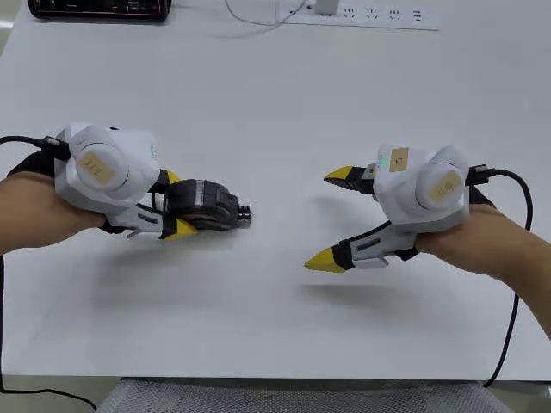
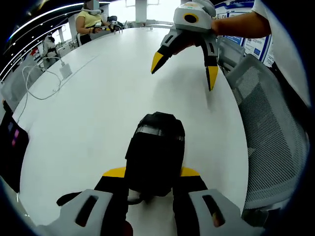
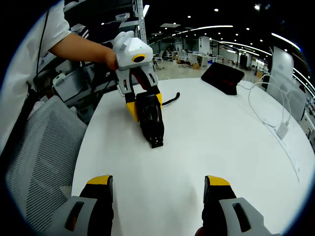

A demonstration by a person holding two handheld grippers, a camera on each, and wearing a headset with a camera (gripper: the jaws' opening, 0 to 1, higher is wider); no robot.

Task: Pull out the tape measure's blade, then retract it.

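While blade-in, black tape measure (image 1: 211, 205) tight in left gripper (image 1: 177, 204); right gripper (image 1: 324, 219) agape, empty.

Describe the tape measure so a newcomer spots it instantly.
On the white workbench, look to the left tool. The tape measure is the black, chunky case clamped between its yellow-tipped jaws, blade tip pointing at the right tool, which is open and holds nothing.

A power strip (image 1: 370, 15) and black device (image 1: 99, 9) lie on the white table (image 1: 275, 103).
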